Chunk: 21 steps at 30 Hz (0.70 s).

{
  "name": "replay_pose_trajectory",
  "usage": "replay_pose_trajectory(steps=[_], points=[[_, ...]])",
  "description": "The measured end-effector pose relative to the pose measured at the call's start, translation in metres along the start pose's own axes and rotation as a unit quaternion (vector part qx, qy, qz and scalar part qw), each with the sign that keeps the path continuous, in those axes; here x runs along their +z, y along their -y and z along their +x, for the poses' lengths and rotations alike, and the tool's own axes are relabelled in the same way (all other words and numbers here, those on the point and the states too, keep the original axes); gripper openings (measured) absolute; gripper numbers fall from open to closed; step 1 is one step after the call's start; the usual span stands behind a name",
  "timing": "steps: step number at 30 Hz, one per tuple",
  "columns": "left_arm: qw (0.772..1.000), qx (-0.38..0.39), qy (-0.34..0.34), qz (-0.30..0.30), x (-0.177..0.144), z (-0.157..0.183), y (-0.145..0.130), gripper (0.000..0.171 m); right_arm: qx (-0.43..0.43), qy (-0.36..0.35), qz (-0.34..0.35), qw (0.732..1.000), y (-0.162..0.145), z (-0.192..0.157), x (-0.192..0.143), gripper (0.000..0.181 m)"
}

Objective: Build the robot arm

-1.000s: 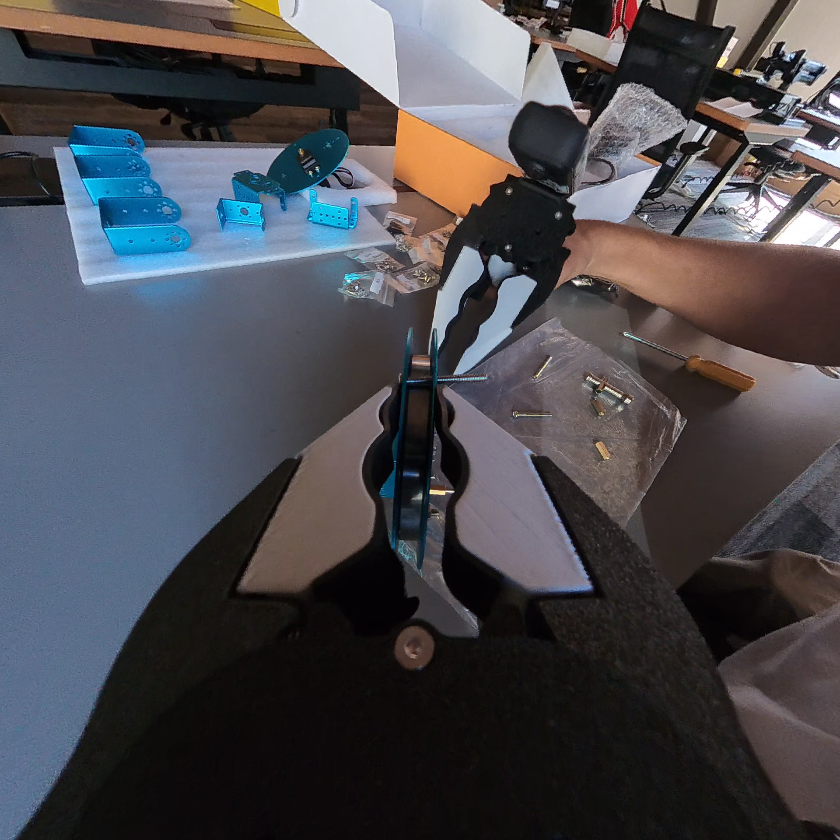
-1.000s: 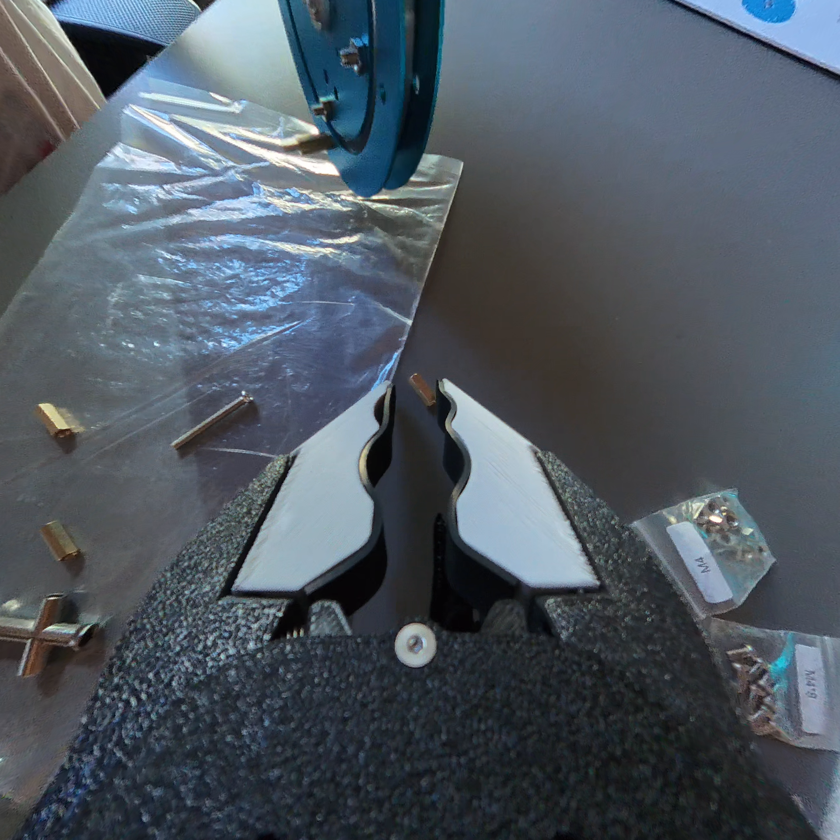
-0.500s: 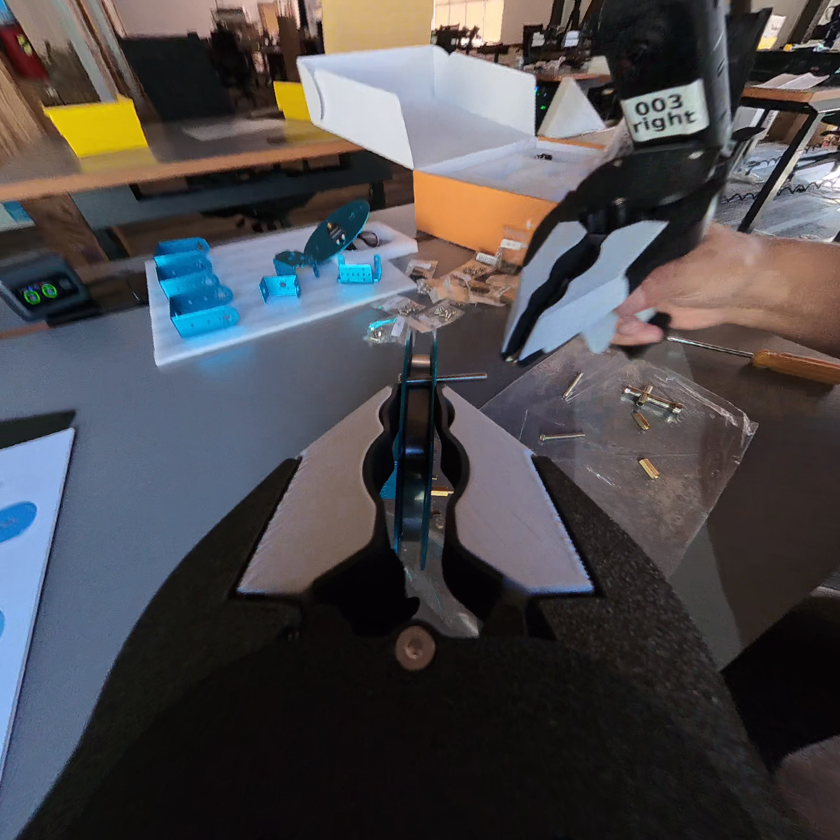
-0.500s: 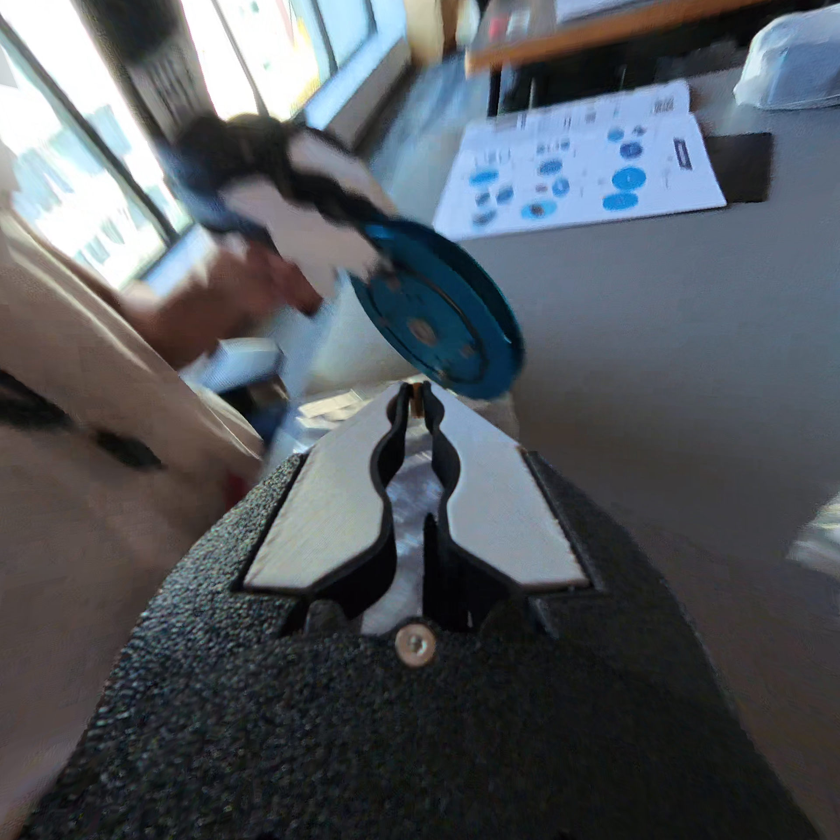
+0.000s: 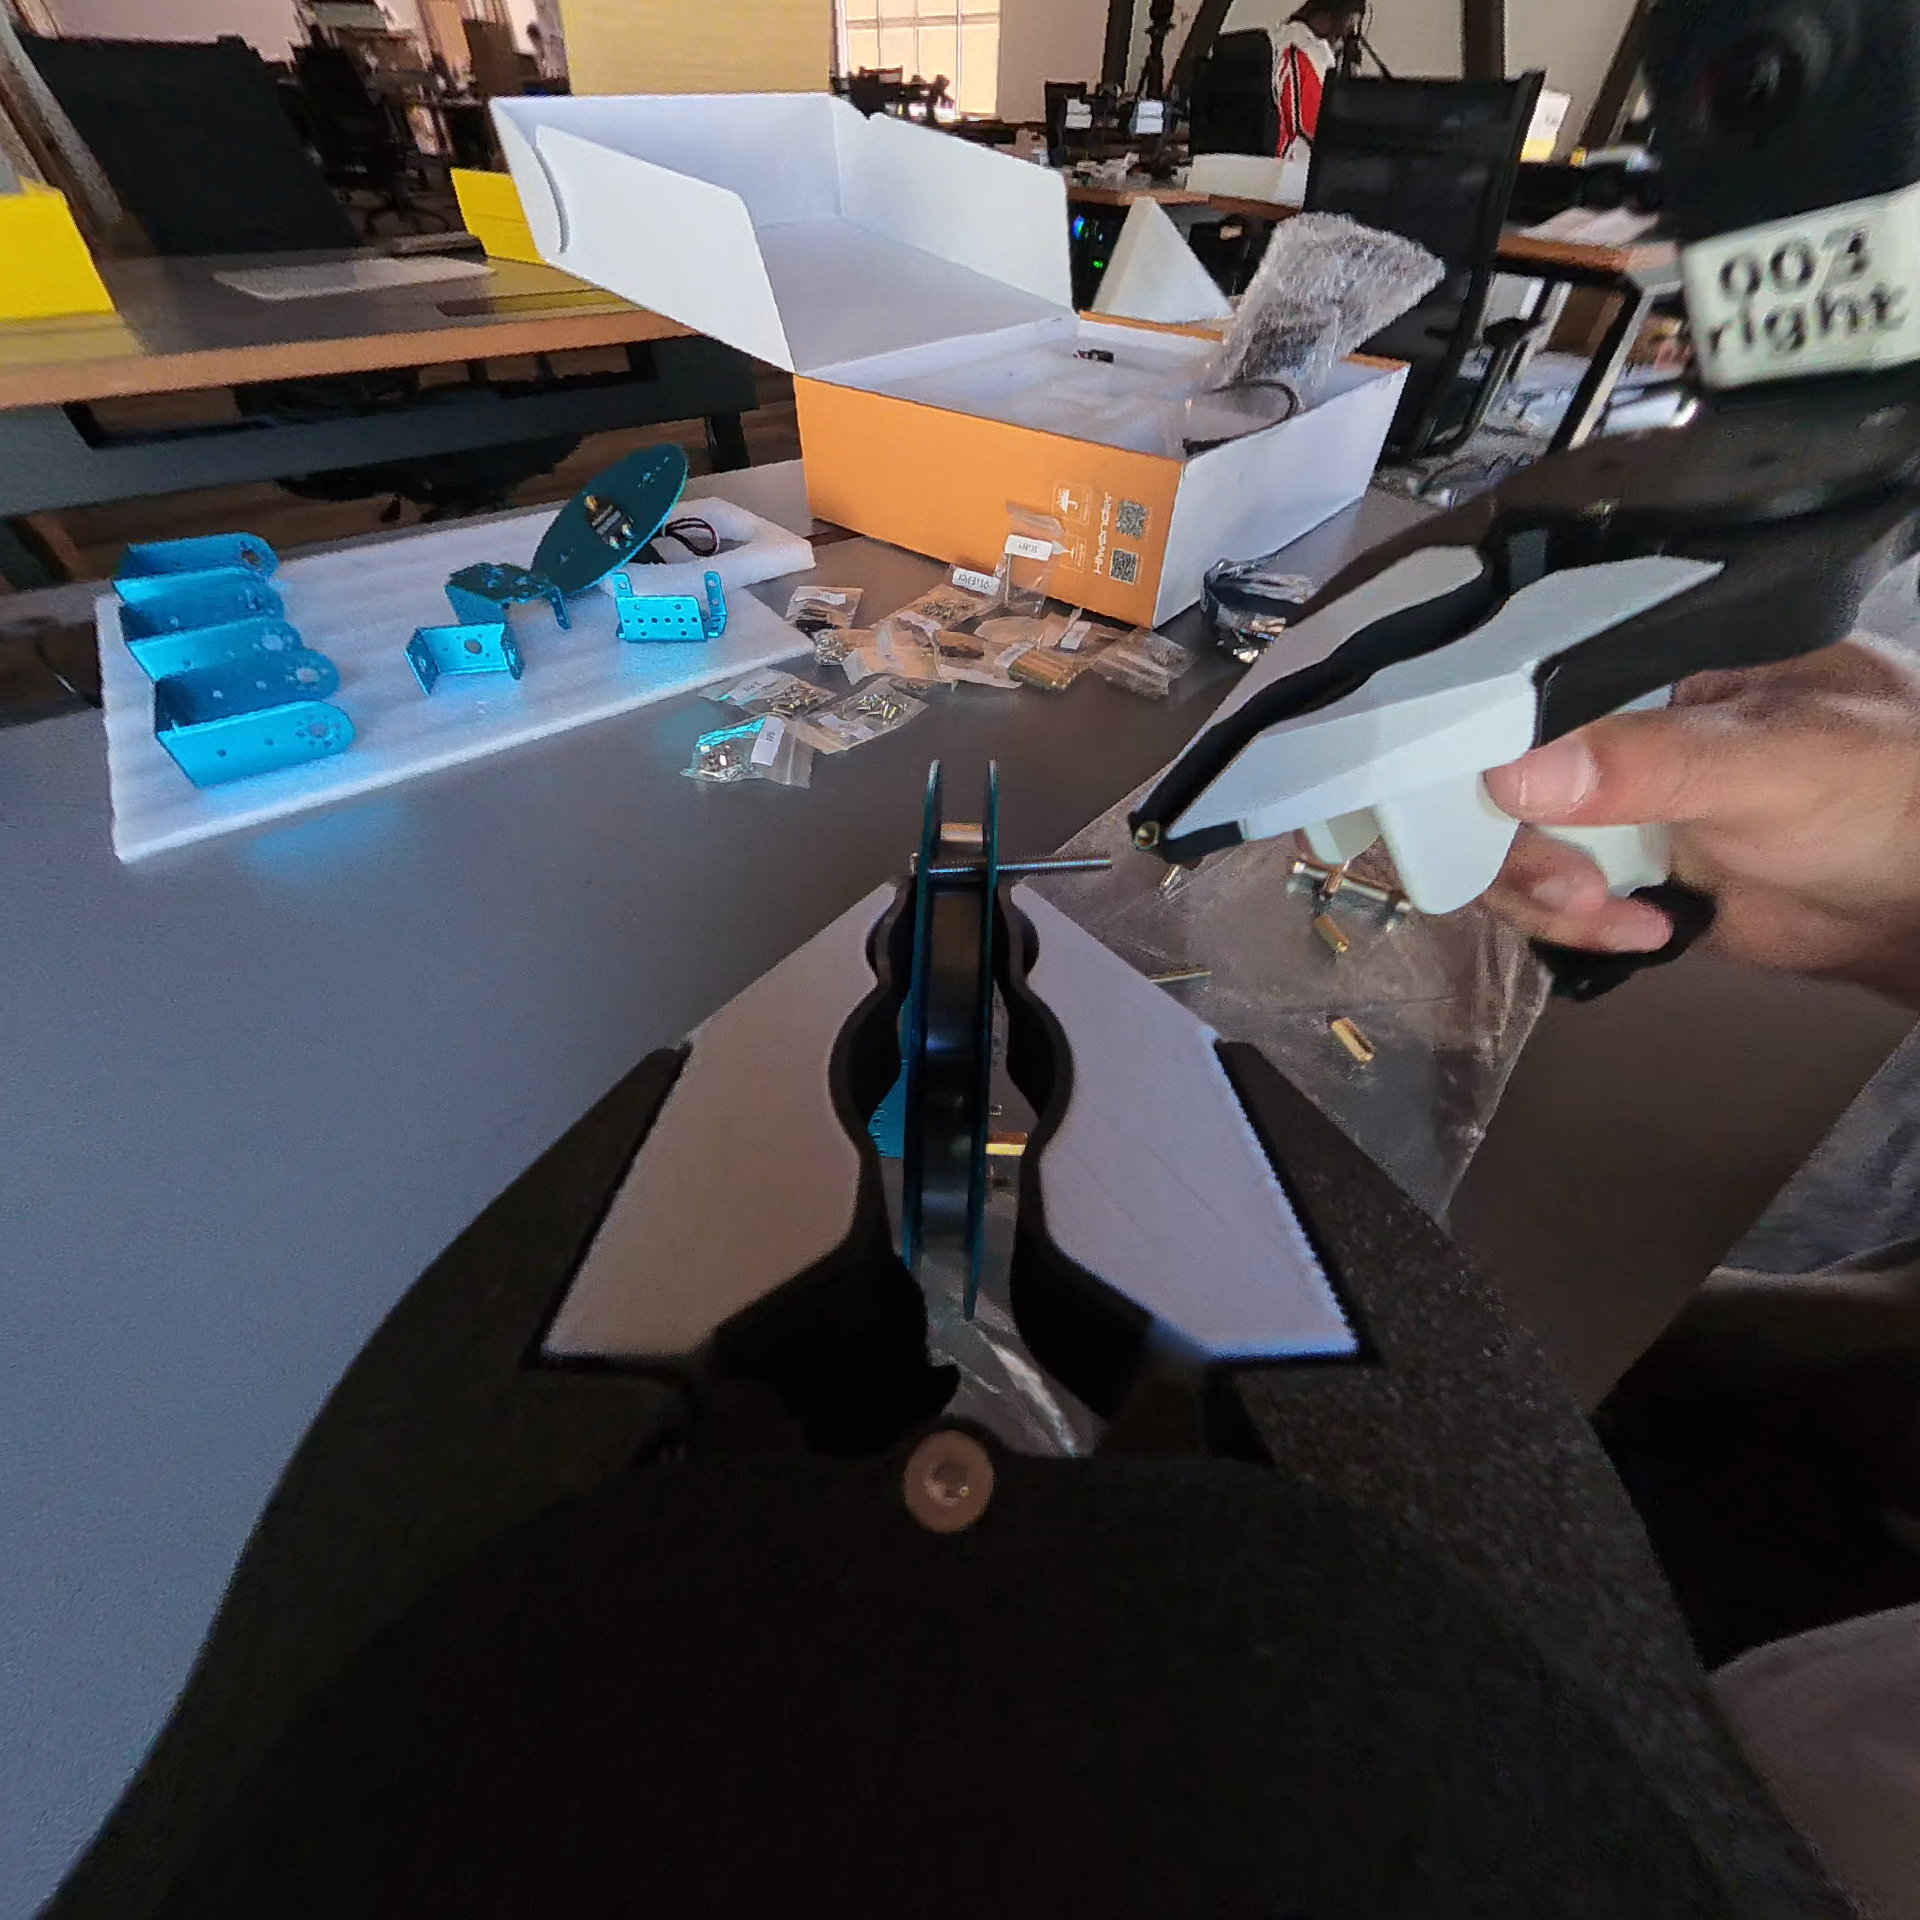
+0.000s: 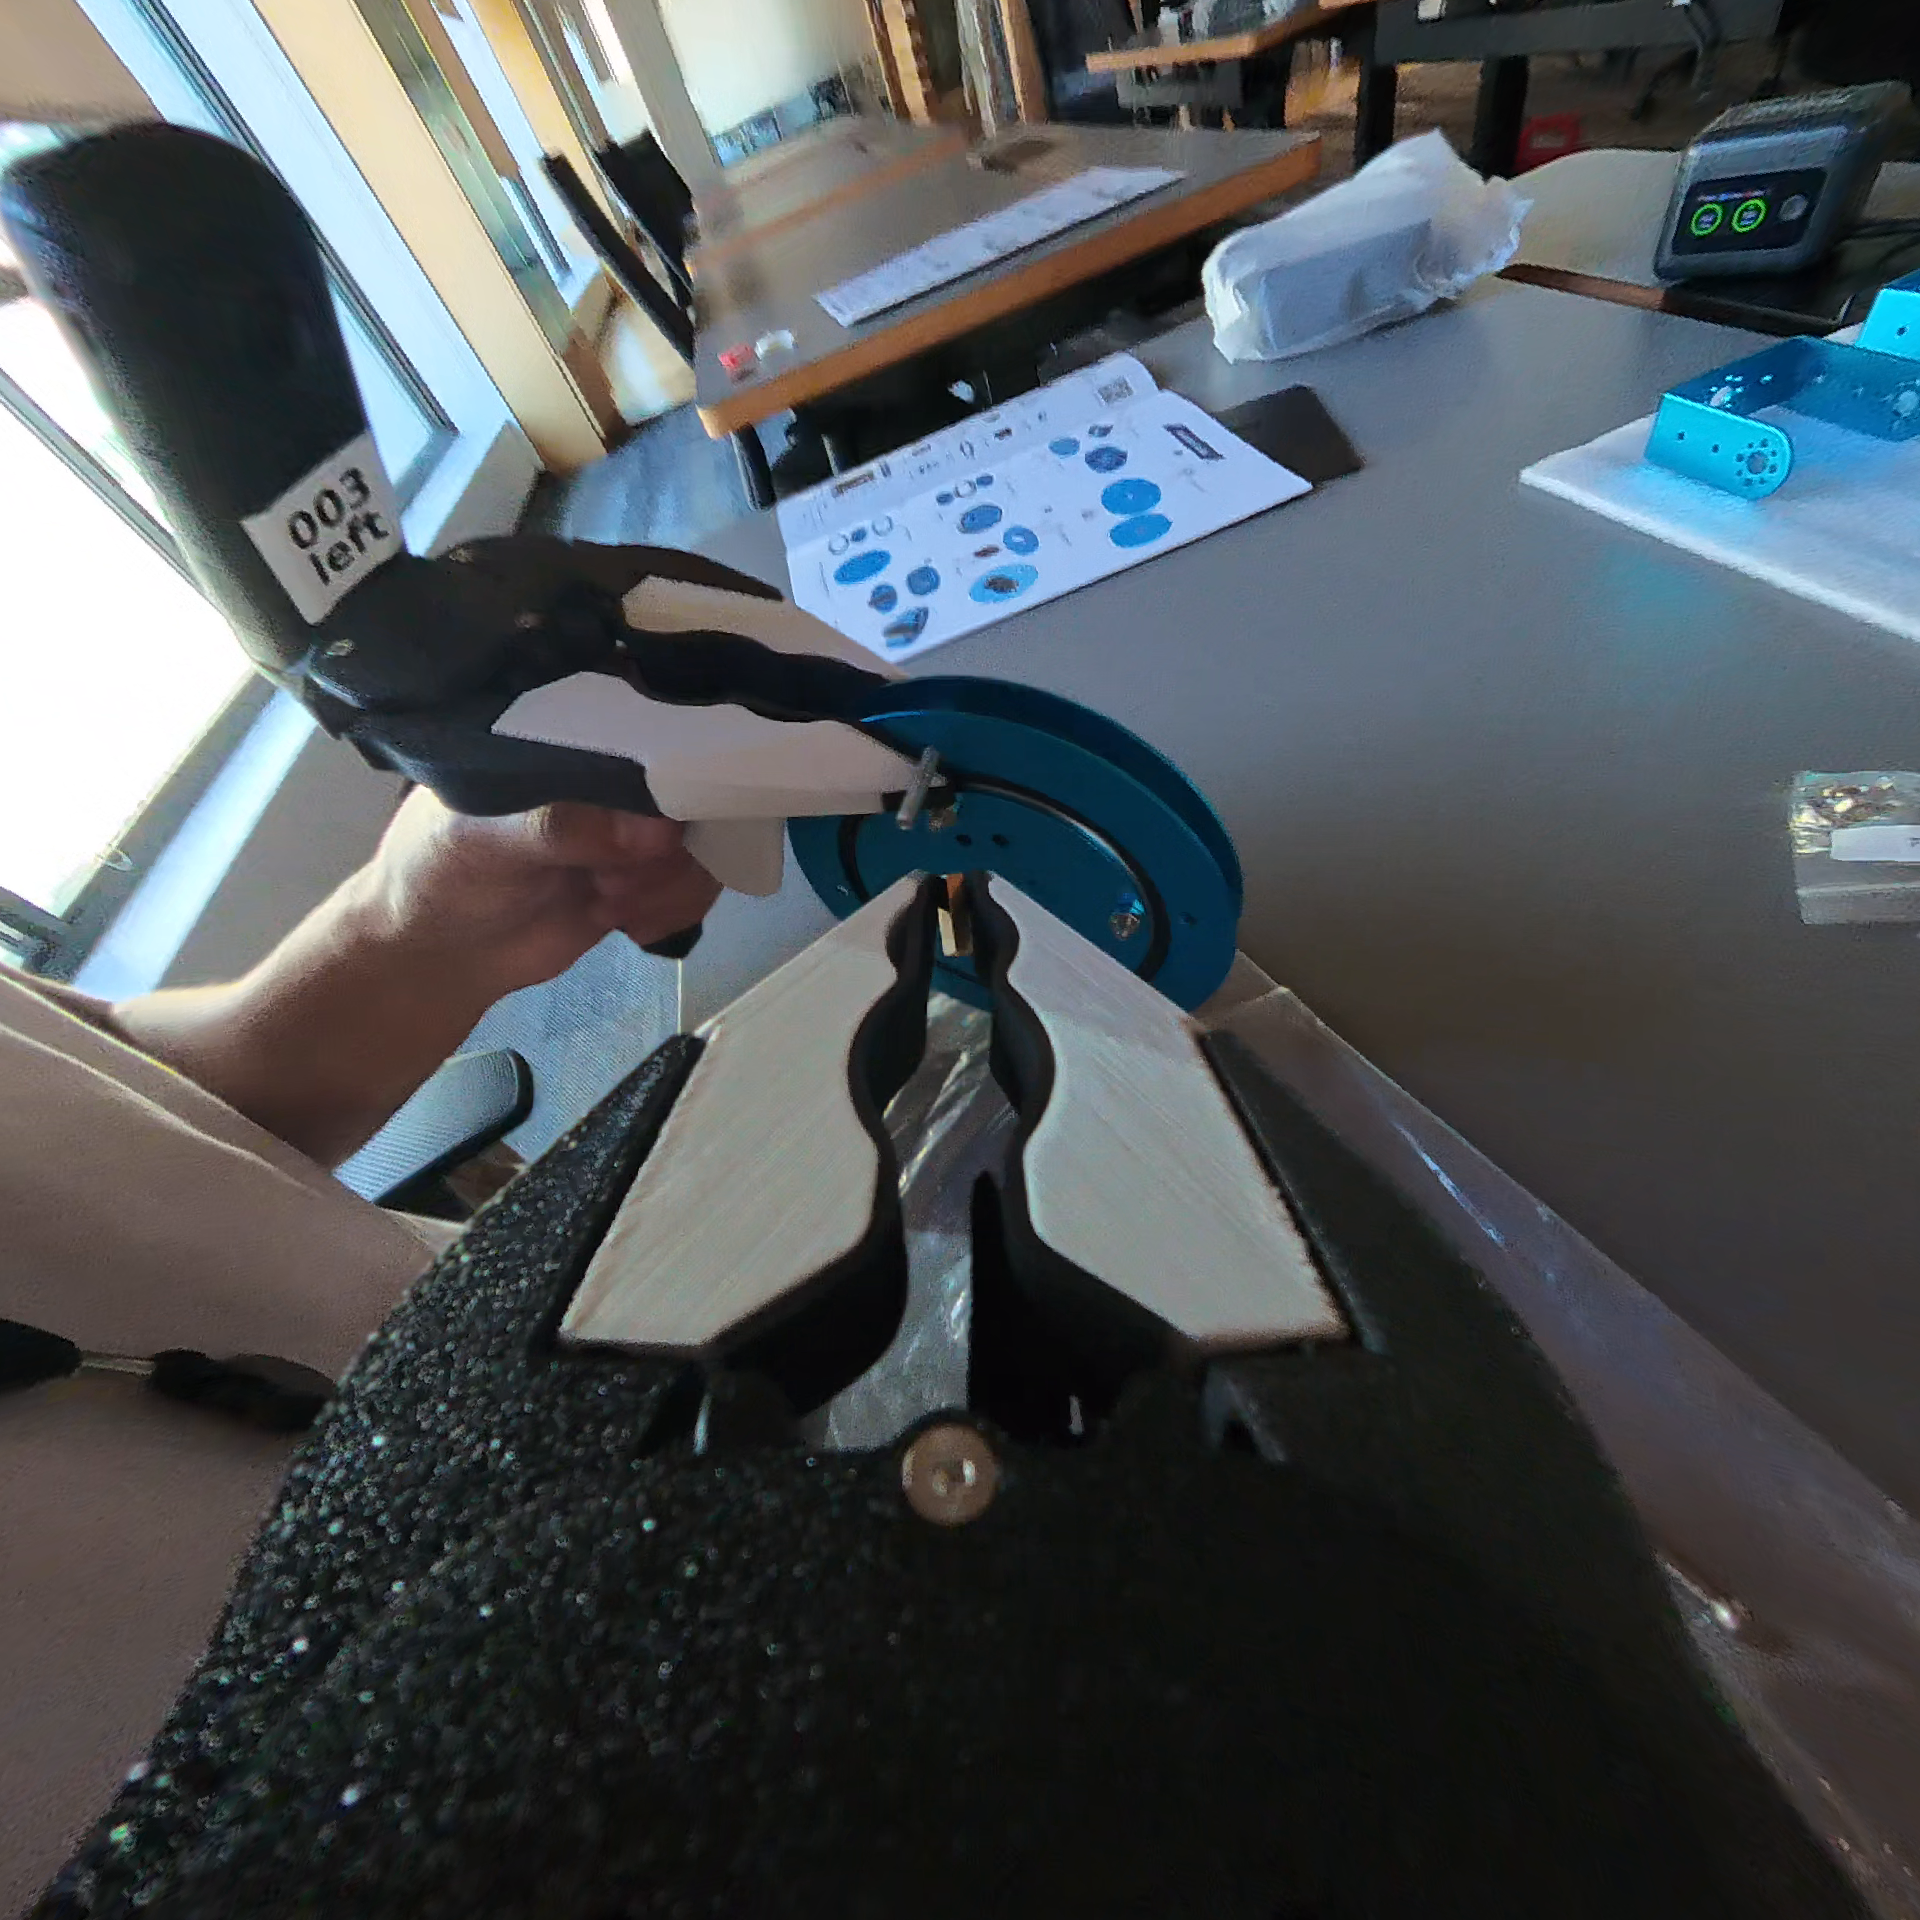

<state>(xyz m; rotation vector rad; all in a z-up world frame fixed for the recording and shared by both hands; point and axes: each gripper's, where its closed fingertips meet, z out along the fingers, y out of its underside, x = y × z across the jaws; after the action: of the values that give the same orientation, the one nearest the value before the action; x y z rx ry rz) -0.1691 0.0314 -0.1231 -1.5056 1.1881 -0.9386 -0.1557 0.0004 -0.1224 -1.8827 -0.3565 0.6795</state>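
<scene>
Two tongs (image 5: 956, 904); one blue disc assembly (image 5: 961, 1039); one orange box (image 5: 1039, 488); one instruction sheet (image 6: 1039, 509).

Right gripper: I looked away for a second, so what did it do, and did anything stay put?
The right gripper closed on a small brass standoff from the clear plastic bag, lifted it off the table and brought it up beside the blue disc assembly. The left gripper kept its clamp on that assembly, screw still protruding.
</scene>
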Motion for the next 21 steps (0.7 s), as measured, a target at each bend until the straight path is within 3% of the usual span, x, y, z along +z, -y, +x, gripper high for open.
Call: replay_pose_trajectory(steps=[11, 19, 21], points=[[0.994, 0.101, 0.035, -0.015, 0.006, 0.008, -0.005, 0.013, -0.003, -0.023, -0.027, 0.999, -0.007, -0.009, 0.001, 0.005], [0.993, 0.111, 0.042, -0.021, 0.009, 0.006, -0.008, 0.013, -0.016, -0.048, -0.043, 0.998, -0.010, -0.003, 0.001, 0.005], [0.993, 0.108, 0.043, -0.020, 0.008, 0.004, -0.009, 0.013, -0.041, -0.074, -0.101, 0.991, -0.032, 0.009, 0.001, 0.005]])
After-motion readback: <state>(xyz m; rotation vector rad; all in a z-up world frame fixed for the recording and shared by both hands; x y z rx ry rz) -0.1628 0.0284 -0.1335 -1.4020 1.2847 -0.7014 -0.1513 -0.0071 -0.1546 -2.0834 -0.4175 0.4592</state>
